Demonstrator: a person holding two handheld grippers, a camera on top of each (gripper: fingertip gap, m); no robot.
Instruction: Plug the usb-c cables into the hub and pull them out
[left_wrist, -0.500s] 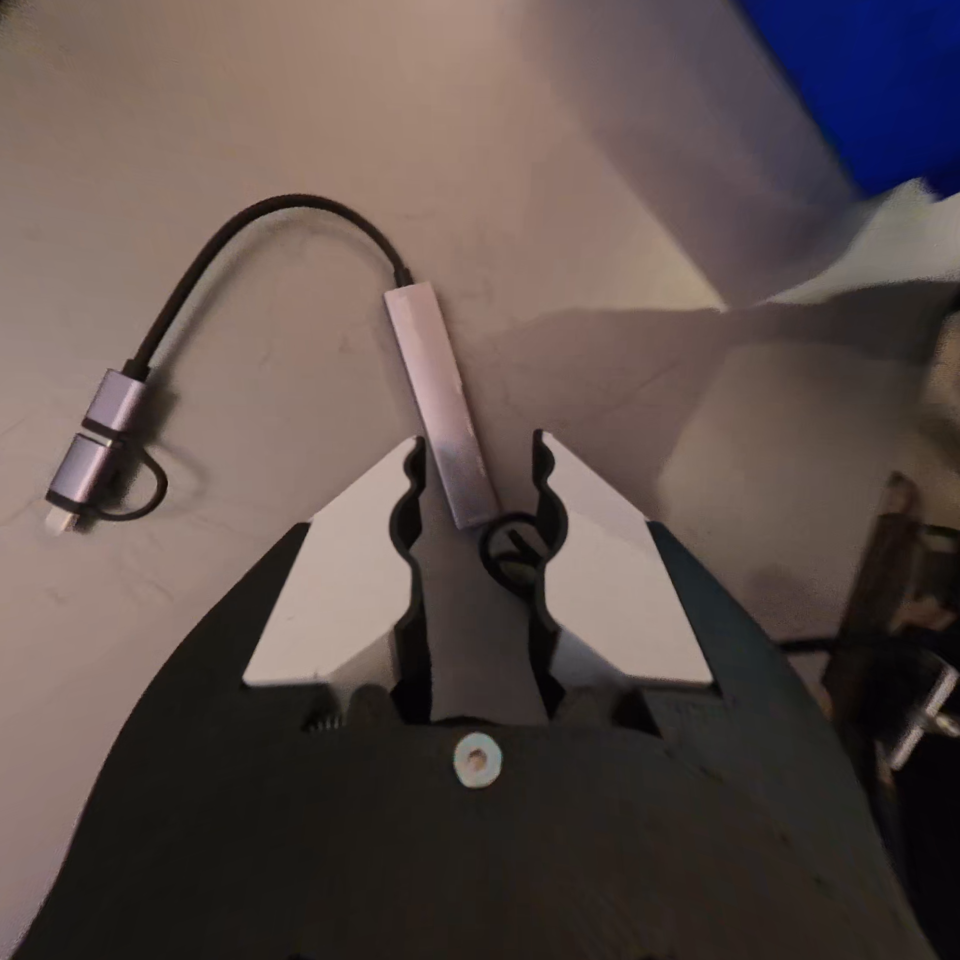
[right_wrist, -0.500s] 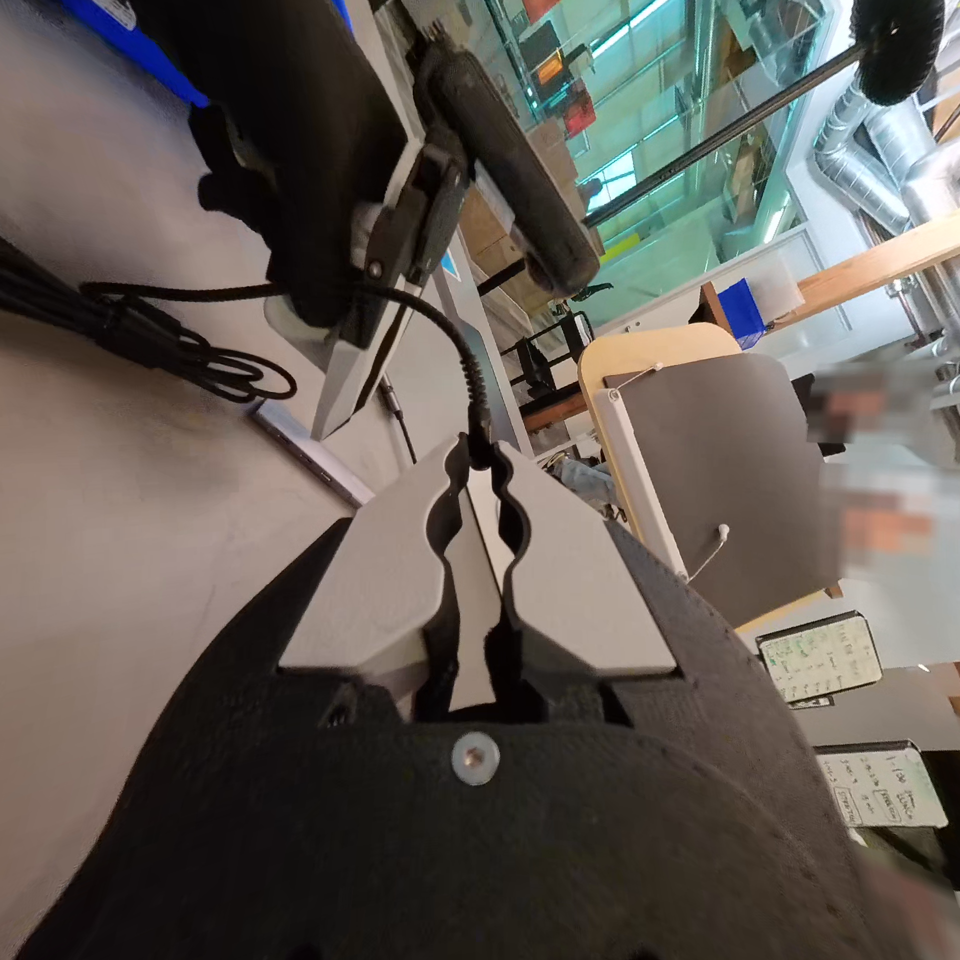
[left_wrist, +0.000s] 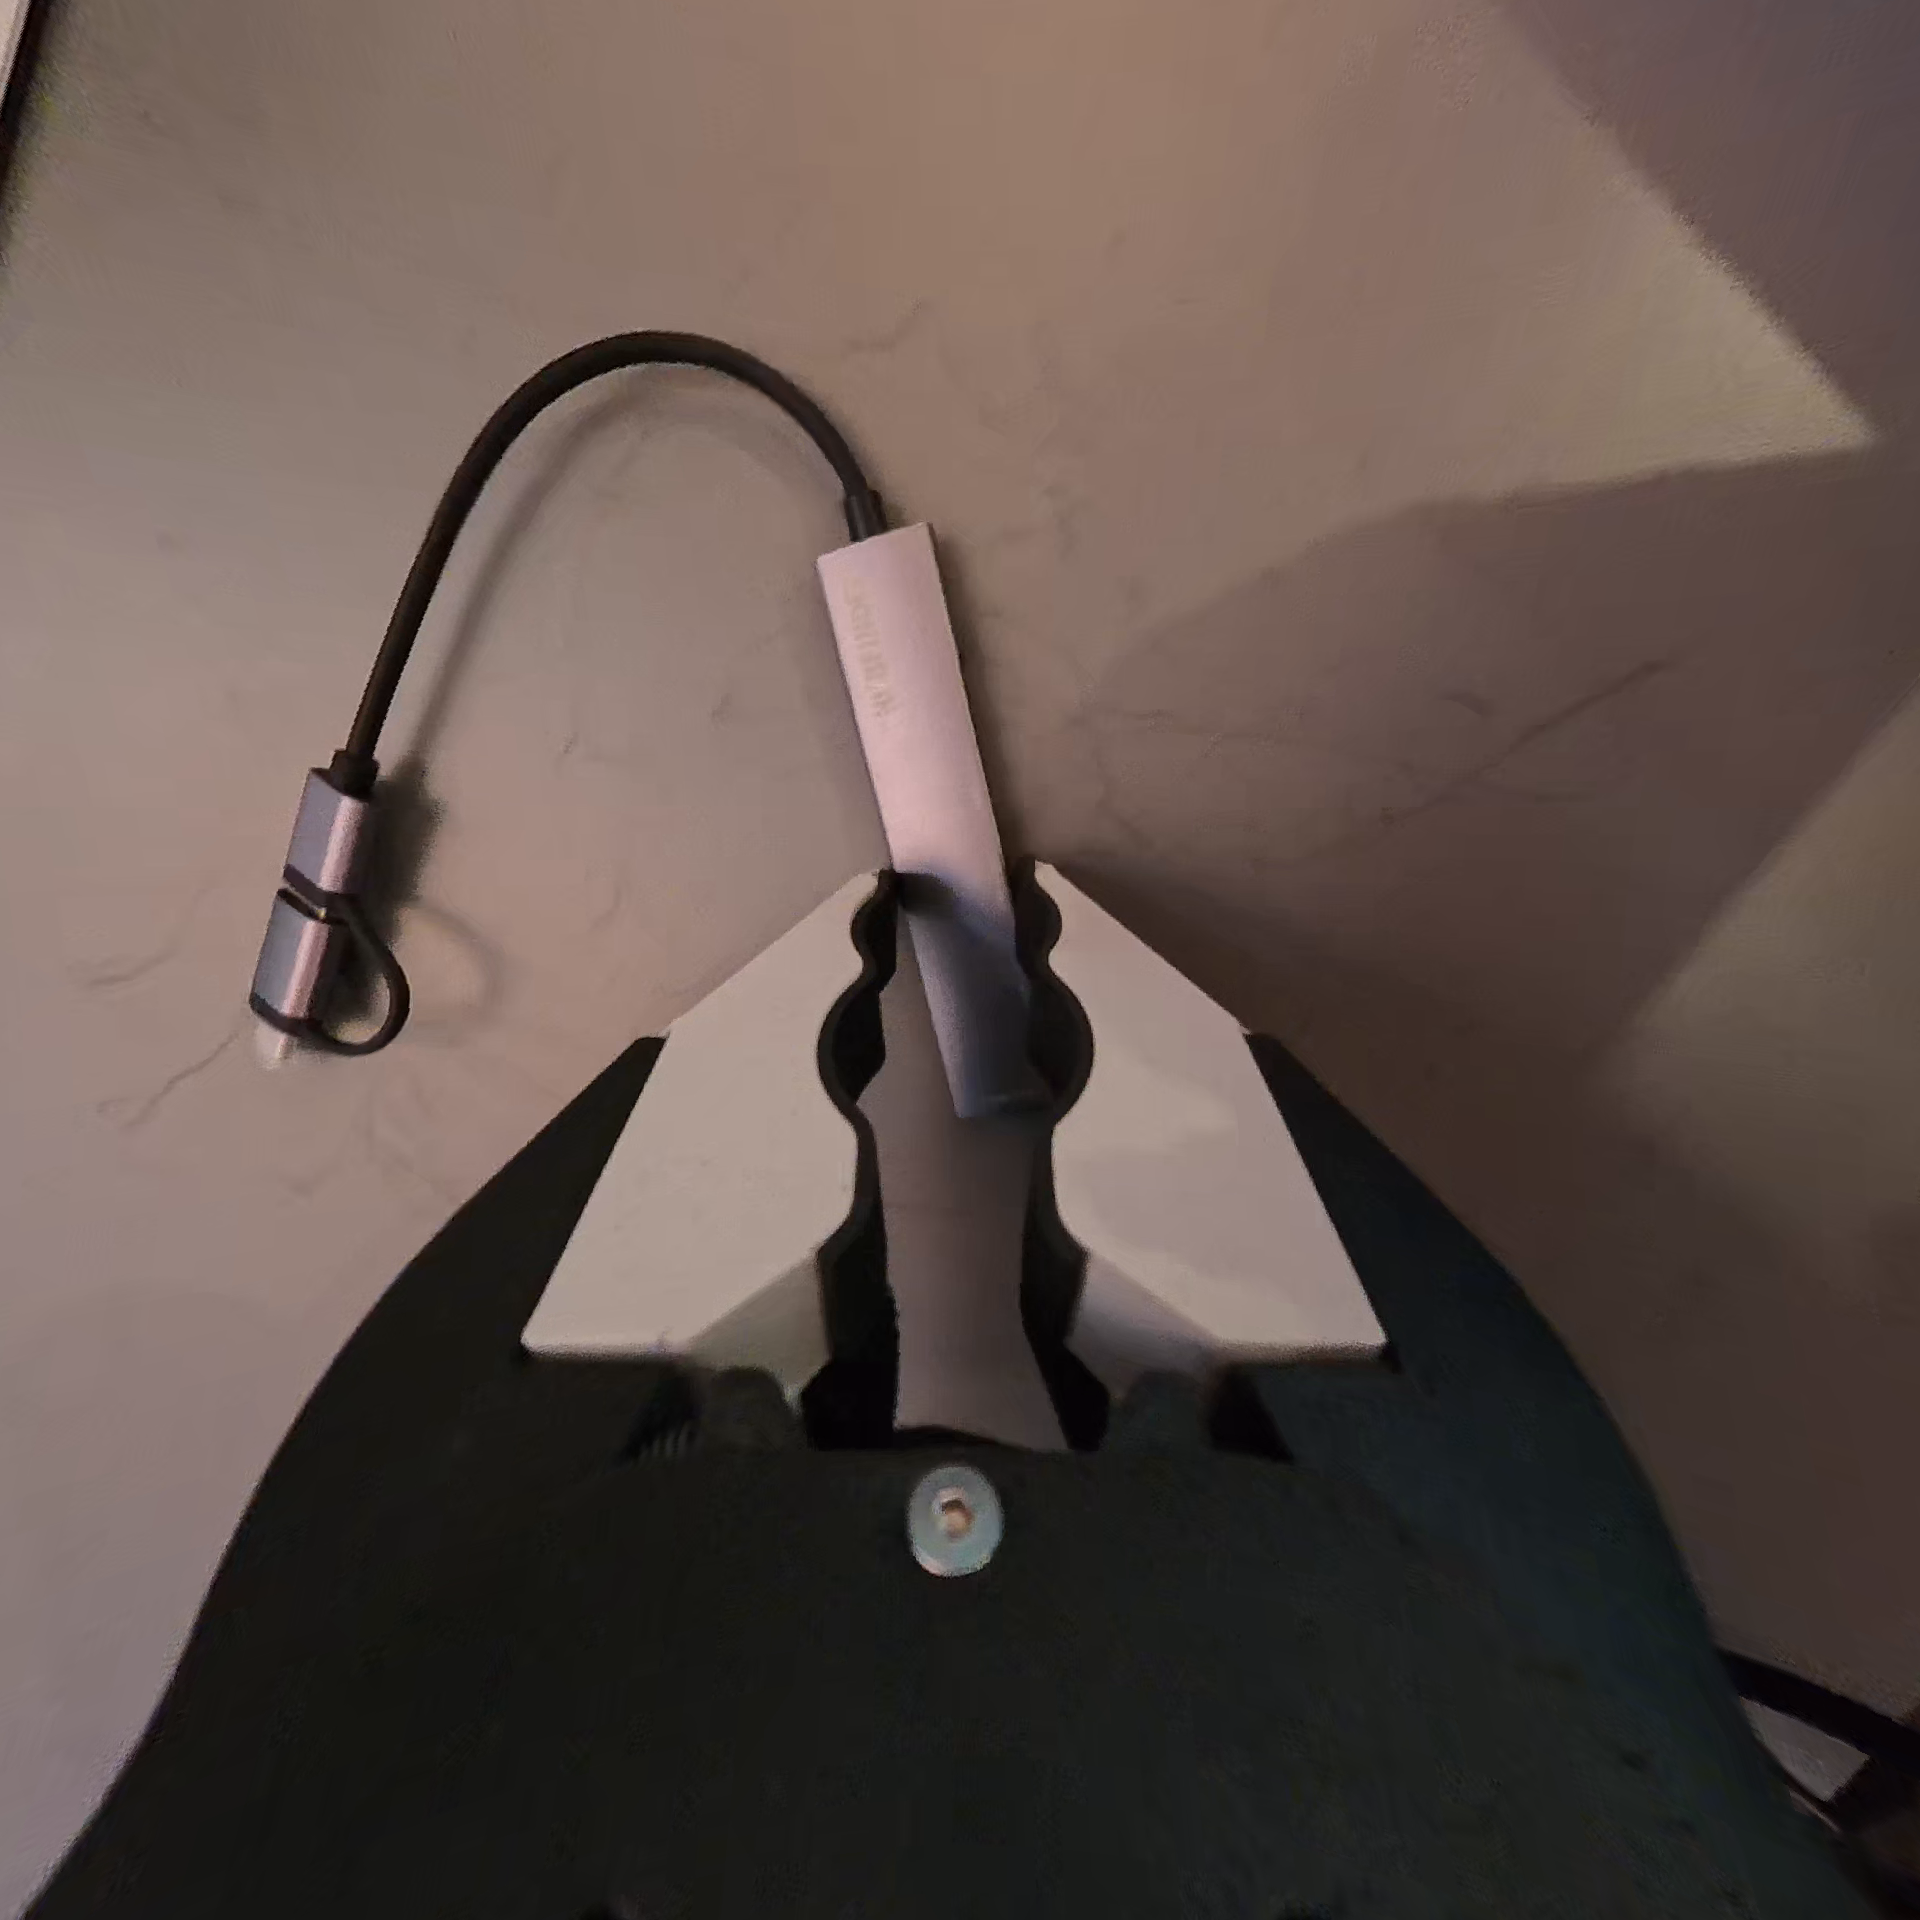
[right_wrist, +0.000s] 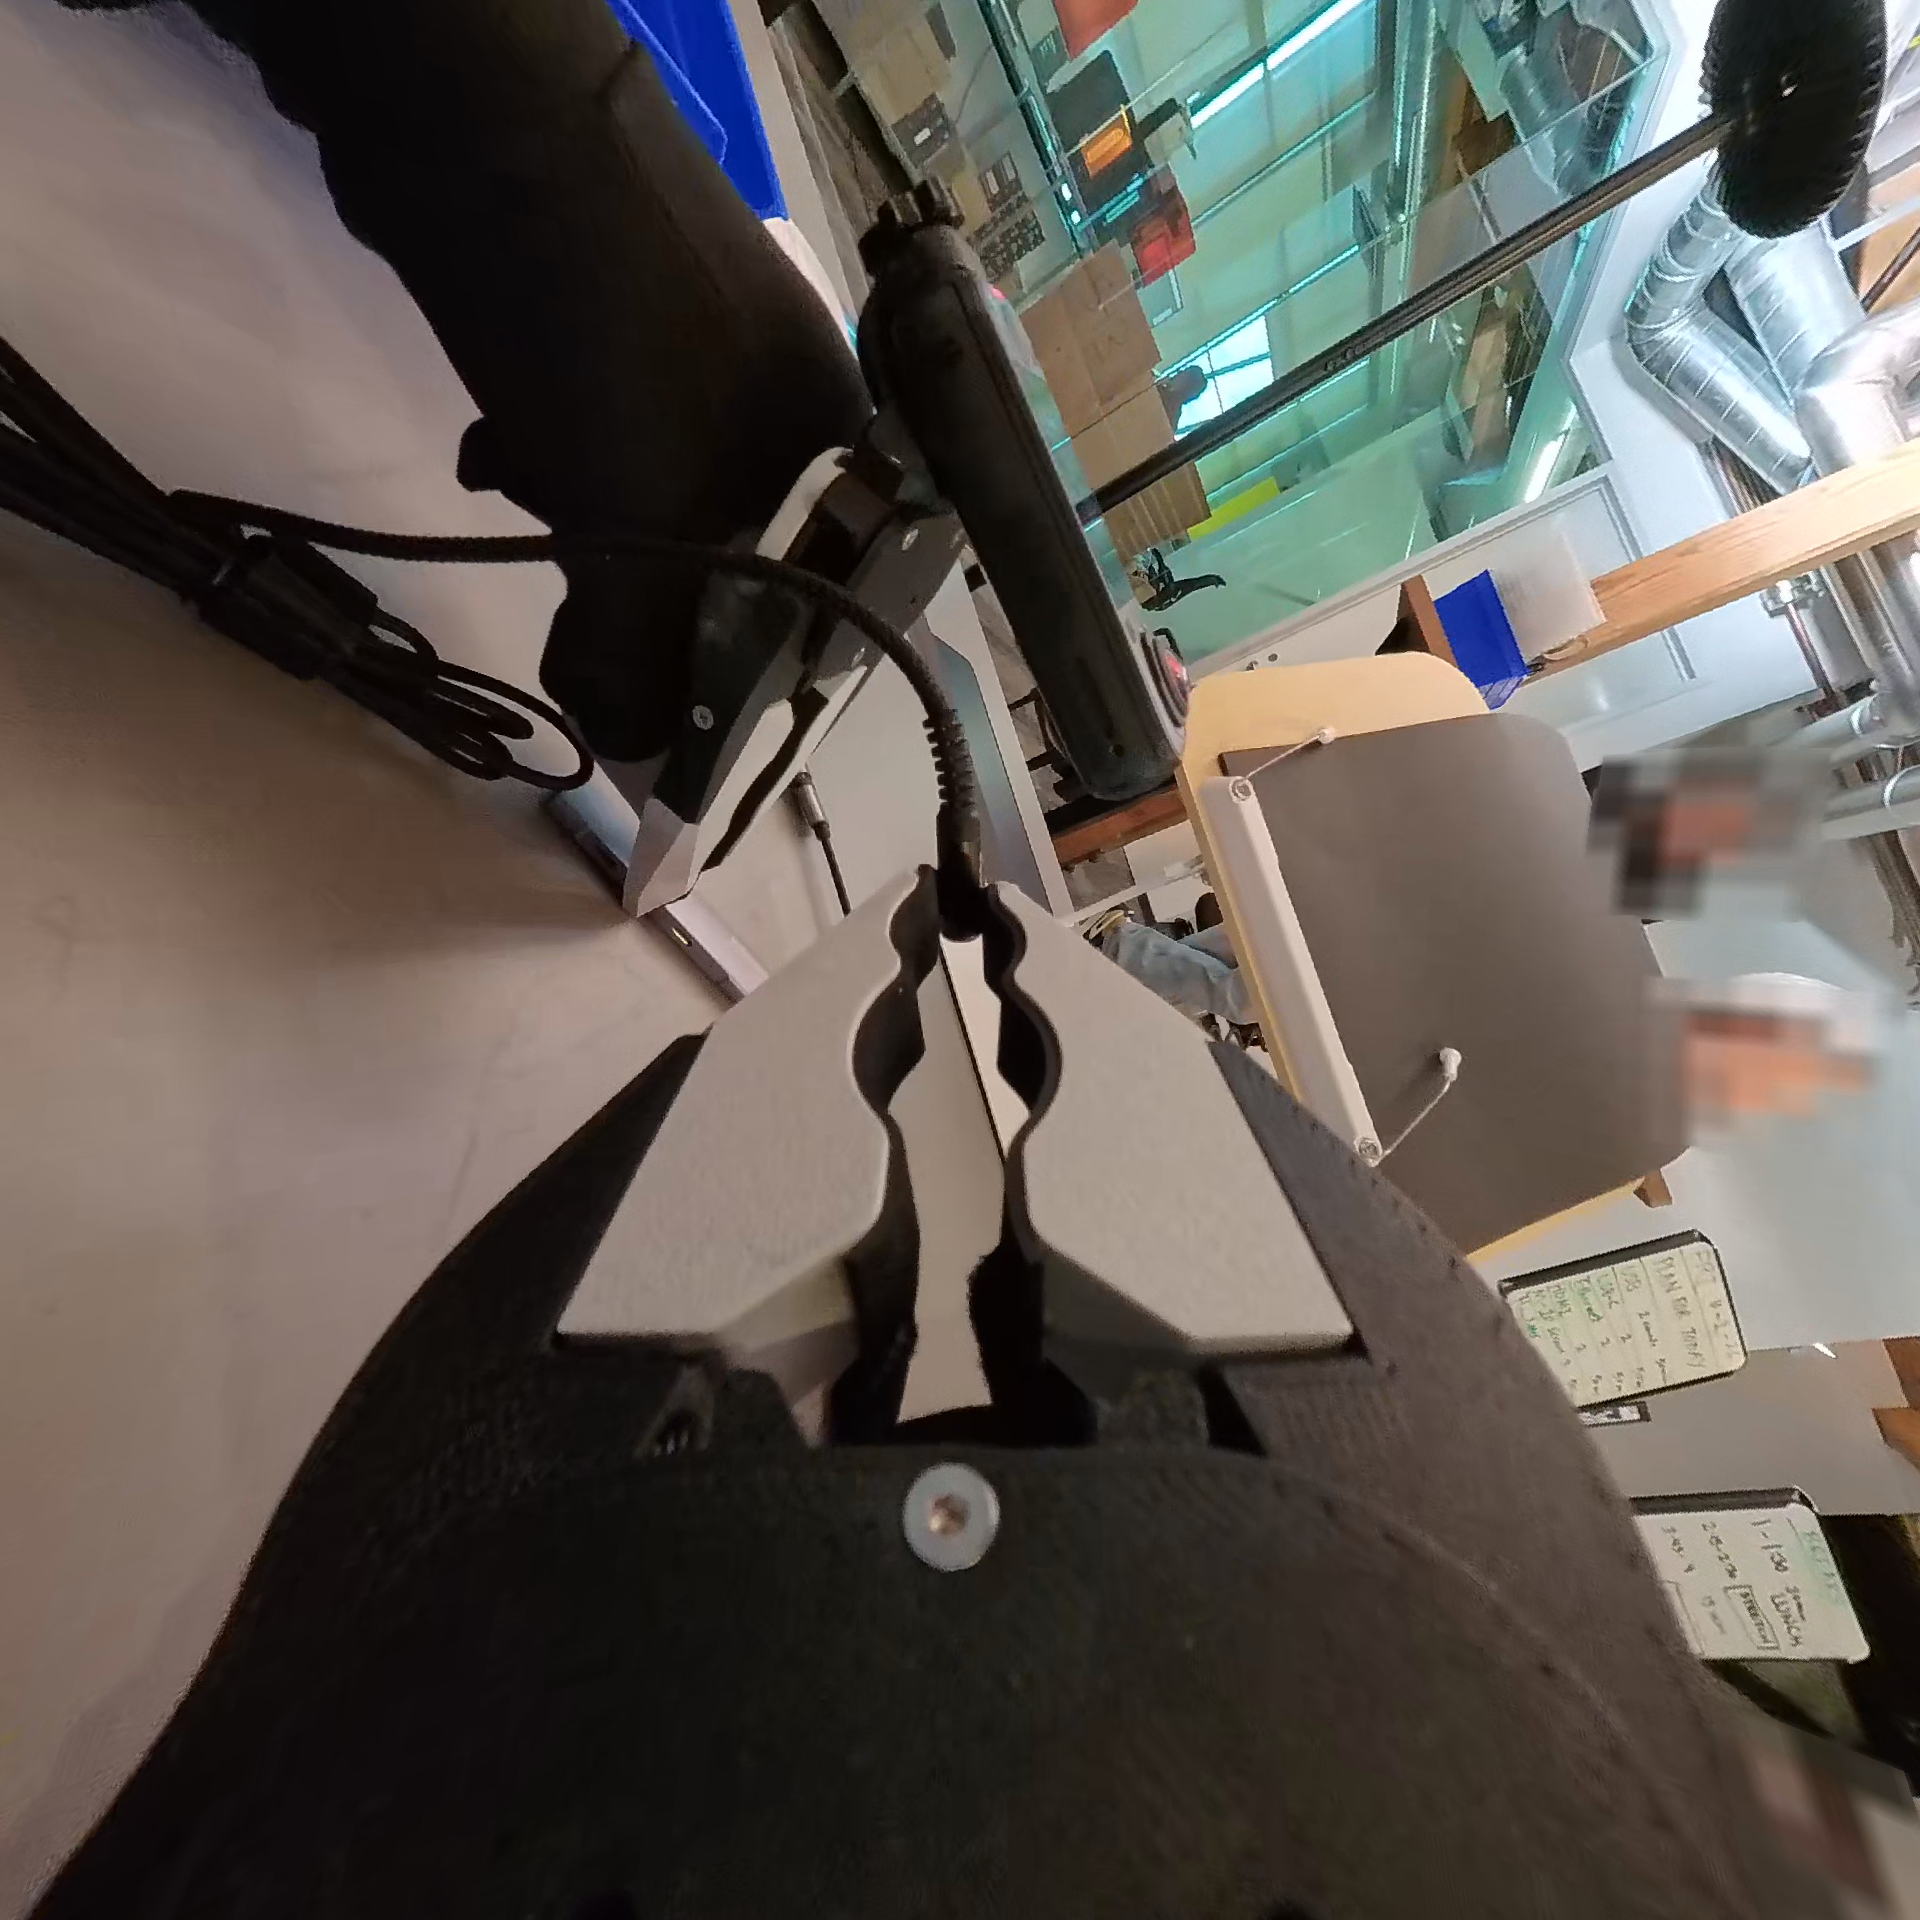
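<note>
A slim silver hub (left_wrist: 914, 727) lies on the grey table (left_wrist: 1299, 312). Its short black lead (left_wrist: 623, 353) curves left to a grey plug with an adapter (left_wrist: 312, 914). My left gripper (left_wrist: 961, 883) straddles the hub's near half with its jaws closed against the hub's sides. In the right wrist view the left gripper's fingers (right_wrist: 675, 842) point down onto the hub (right_wrist: 717, 951). My right gripper (right_wrist: 961, 899) is shut on the plug of a black braided cable (right_wrist: 914, 665), held above the table just right of the hub. The plug's tip is hidden between the fingers.
A tied bundle of black cables (right_wrist: 312, 634) lies on the table to the left of the hub. A blue bin (right_wrist: 727, 114) stands behind the left gripper. Past the table's edge are a wooden chair with a dark panel (right_wrist: 1455, 987) and small whiteboards (right_wrist: 1621, 1340). My right fingertips sit around 15 centimetres from my left ones.
My left gripper has moved forward over the hub and its jaws have narrowed onto it. The right gripper, still holding the cable plug, has come a little closer to the hub.
</note>
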